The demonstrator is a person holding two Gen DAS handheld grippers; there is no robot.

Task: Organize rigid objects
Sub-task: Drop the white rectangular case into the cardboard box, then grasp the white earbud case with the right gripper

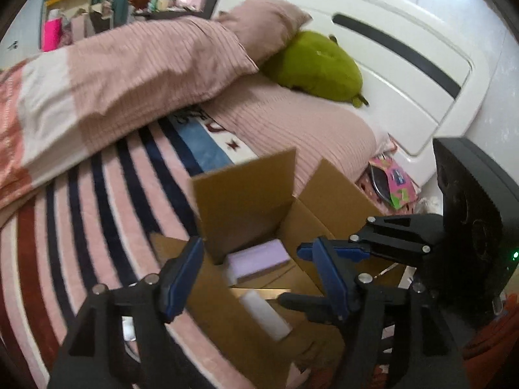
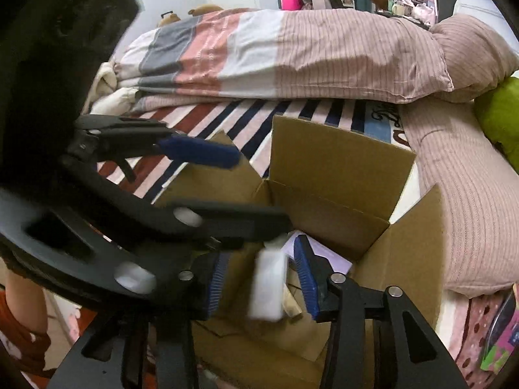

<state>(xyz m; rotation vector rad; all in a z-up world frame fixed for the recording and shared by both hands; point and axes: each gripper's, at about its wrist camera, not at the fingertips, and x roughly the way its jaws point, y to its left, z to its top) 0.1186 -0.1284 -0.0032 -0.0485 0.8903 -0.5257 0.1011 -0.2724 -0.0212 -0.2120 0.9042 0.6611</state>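
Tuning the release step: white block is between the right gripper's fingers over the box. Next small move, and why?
Probably draw the right gripper up. Its jaws stand wider than the blurred white rectangular block, apparently released above the open brown cardboard box; the left gripper is open and empty.

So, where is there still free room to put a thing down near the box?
Free: the striped blanket between the folded duvet and the box. The box floor is partly bare beside the purple block. Crowded: over the box opening, where both grippers meet, left and right, with the white block between the right fingers.
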